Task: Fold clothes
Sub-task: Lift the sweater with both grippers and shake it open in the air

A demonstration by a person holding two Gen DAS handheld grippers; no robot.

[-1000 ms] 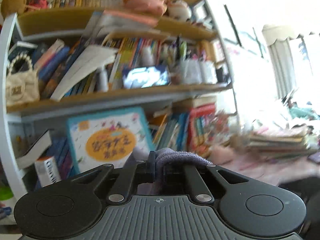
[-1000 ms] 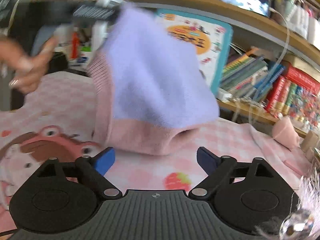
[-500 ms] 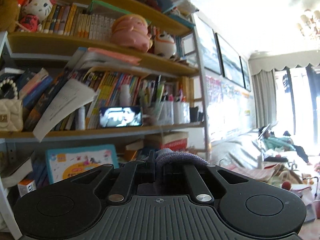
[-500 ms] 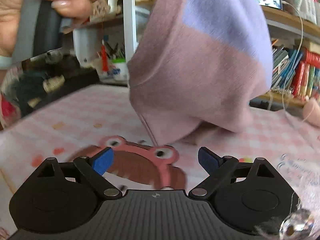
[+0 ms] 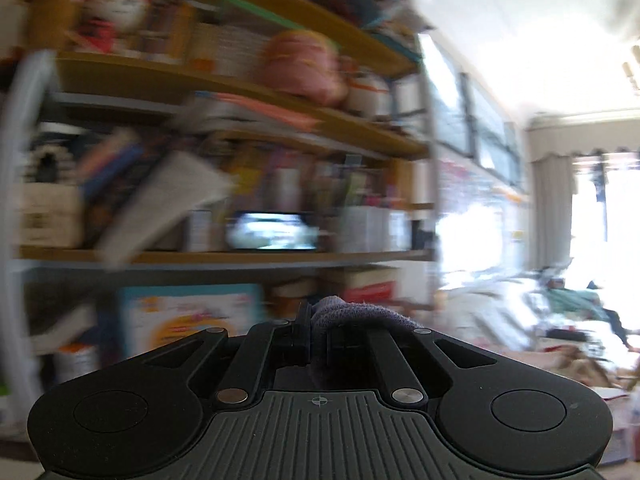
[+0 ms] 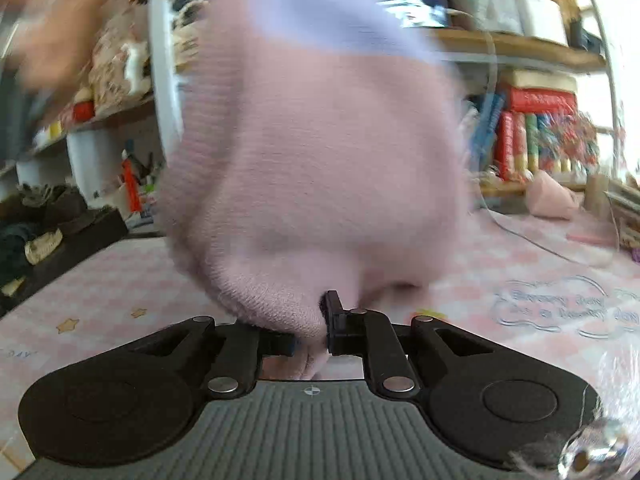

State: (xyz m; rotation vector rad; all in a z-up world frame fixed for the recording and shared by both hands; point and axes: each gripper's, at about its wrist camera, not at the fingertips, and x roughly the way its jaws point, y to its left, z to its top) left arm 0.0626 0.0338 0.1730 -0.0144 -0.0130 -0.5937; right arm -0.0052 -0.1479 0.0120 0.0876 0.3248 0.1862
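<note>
I hold the soft pink-and-lilac knit garment [image 6: 312,152] hanging lengthwise between both grippers: left gripper [image 5: 320,336] fingers clamped on its top, right gripper [image 6: 310,332] fingers clamped on its bottom hem, above the pink checked surface [image 6: 500,264].

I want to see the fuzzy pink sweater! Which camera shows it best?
The right wrist view. The pink and lavender sweater fills the middle there, hanging above the checked cloth, its hem pinched in the right gripper. The left wrist view shows only a small bunch in the left gripper.
</note>
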